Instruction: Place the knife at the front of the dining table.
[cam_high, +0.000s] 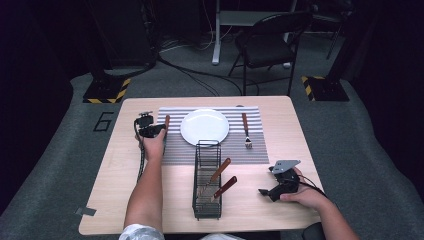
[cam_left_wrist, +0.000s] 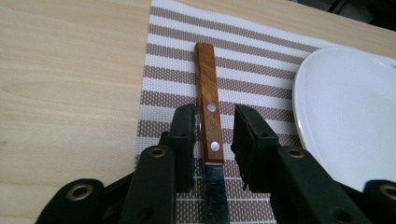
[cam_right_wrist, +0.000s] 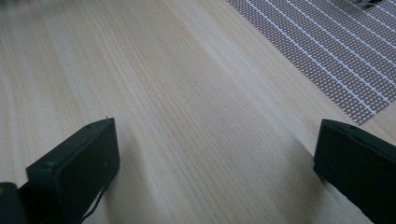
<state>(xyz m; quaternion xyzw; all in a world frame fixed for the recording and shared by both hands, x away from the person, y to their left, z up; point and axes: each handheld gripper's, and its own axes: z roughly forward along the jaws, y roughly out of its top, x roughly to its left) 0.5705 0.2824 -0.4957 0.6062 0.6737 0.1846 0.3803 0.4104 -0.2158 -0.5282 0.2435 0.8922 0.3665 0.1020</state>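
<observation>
1. The knife (cam_left_wrist: 208, 126) lies on the placemat (cam_left_wrist: 243, 70), left of the plate (cam_left_wrist: 345, 107), long axis running near-to-far.
2. The left gripper (cam_left_wrist: 214, 135) fingers straddle its handle, slightly spread, not pinching.
3. The right gripper (cam_right_wrist: 215, 158) rests well apart on the worktop (cam_right_wrist: 163, 93), fingers spread.

A pale wooden table (cam_high: 125, 190) stands on grey carpet. A striped placemat (cam_high: 252, 150) lies across its far half, toward twelve o'clock. A black wire basket (cam_high: 206, 197) sits at the centre, reaching toward six o'clock and overlapping the mat's near edge. A strip of grey tape (cam_high: 86, 211) sticks at the eight o'clock corner.
</observation>
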